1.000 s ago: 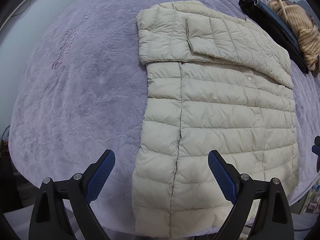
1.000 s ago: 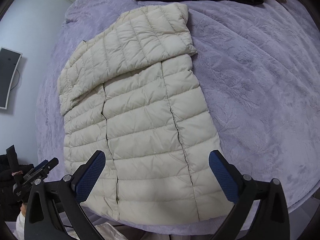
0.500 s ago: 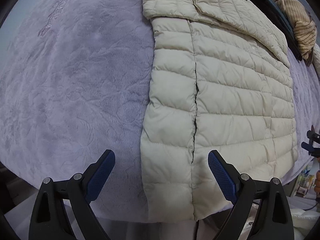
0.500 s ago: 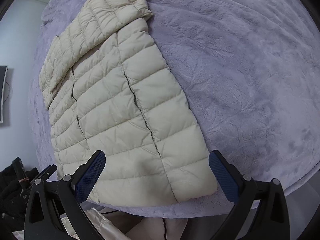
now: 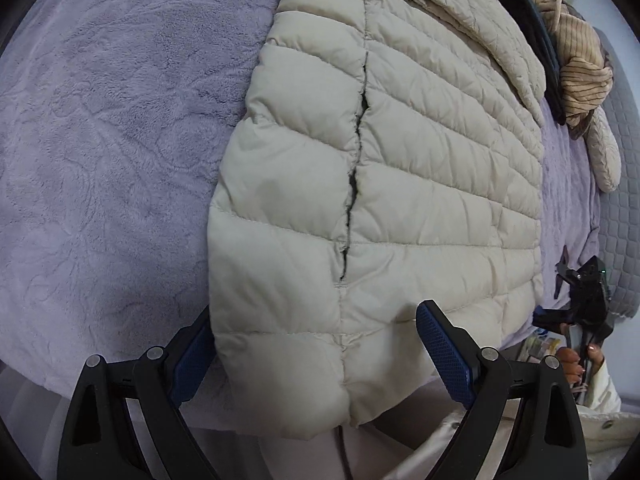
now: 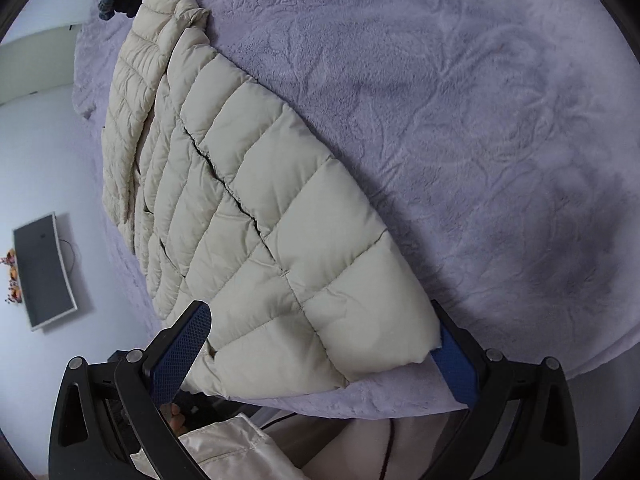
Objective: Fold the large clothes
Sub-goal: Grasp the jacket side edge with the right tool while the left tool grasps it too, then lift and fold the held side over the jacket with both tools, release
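A cream quilted puffer jacket point(image 5: 400, 160) lies flat on a lilac plush bedspread point(image 5: 100, 140), sleeves folded across its top, hem hanging over the bed's near edge. My left gripper point(image 5: 316, 356) is open, its fingers straddling the hem's left corner; the left finger point(image 5: 192, 360) sits partly behind the fabric. In the right wrist view, the jacket point(image 6: 260, 220) runs away to the upper left. My right gripper point(image 6: 320, 356) is open, its fingers astride the hem's right corner, the right finger point(image 6: 456, 364) tucked against the fabric's edge.
A dark folded garment point(image 5: 532, 28) and a tan striped knit point(image 5: 580, 64) lie at the bed's far right. A grey quilted mattress edge point(image 5: 620, 200) shows on the right. A wall-mounted monitor point(image 6: 44, 272) is at left. The other gripper point(image 5: 580, 300) shows at right.
Both grippers have moved down and forward to the jacket's hem. The open fingers now straddle the hem corners, where before they hovered short of the fabric.
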A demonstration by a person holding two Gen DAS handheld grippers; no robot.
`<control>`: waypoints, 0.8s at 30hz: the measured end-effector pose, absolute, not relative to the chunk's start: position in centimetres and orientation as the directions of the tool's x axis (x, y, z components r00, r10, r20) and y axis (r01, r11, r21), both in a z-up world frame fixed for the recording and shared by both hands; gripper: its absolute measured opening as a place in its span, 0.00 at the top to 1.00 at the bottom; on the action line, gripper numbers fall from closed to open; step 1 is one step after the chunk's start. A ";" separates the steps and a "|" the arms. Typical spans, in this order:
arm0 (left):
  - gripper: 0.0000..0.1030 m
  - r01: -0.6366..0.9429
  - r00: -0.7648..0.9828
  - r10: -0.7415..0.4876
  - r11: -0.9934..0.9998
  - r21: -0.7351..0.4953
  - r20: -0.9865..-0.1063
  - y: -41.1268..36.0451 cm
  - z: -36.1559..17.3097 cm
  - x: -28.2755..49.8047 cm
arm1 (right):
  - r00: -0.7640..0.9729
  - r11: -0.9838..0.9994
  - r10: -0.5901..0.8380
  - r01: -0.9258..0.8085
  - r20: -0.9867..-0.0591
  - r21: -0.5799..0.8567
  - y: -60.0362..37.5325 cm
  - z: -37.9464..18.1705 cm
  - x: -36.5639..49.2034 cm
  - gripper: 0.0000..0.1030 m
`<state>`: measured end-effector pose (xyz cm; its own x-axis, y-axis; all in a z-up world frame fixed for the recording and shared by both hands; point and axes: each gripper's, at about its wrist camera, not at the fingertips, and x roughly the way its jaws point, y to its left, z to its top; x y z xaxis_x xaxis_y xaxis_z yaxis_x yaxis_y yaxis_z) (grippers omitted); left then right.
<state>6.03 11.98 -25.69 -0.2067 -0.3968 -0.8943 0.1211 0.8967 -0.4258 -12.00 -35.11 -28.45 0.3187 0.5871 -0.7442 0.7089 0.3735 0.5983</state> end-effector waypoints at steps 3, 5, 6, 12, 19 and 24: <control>0.08 0.128 -0.214 -0.425 0.880 -0.457 -0.879 10.9 -25.2 6.0 | 0.381 0.306 0.617 0.690 -0.689 0.656 -33.9 -28.7 -11.7 0.00; 0.15 0.146 -0.213 -0.423 0.878 -0.457 -0.881 10.4 -24.9 5.6 | 0.421 0.276 0.624 0.670 -0.658 0.690 -33.4 -28.4 -11.3 0.00; 0.27 0.154 -0.218 -0.417 0.878 -0.453 -0.883 10.2 -24.8 5.5 | 0.434 0.267 0.624 0.663 -0.650 0.699 -33.3 -28.2 -11.2 0.00; 0.81 0.171 -0.228 -0.425 0.868 -0.466 -0.876 10.7 -24.8 5.5 | 0.433 0.246 0.612 0.692 -0.662 0.679 -34.4 -27.7 -11.6 0.39; 0.86 0.142 -0.200 -0.544 0.807 -0.573 -0.815 12.1 -22.1 6.5 | 0.483 0.243 0.629 0.622 -0.609 0.744 -34.5 -26.1 -11.2 0.86; 0.86 0.144 -0.138 -0.631 0.750 -0.646 -0.763 12.7 -19.1 8.8 | 0.536 0.239 0.649 0.529 -0.539 0.814 -35.2 -23.2 -8.9 0.86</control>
<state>8.80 12.71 -19.10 -0.1379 -0.6313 -0.7632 0.1444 0.7495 -0.6460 -8.86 -35.18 -23.16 0.5364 0.6492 -0.5393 0.5292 0.2391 0.8141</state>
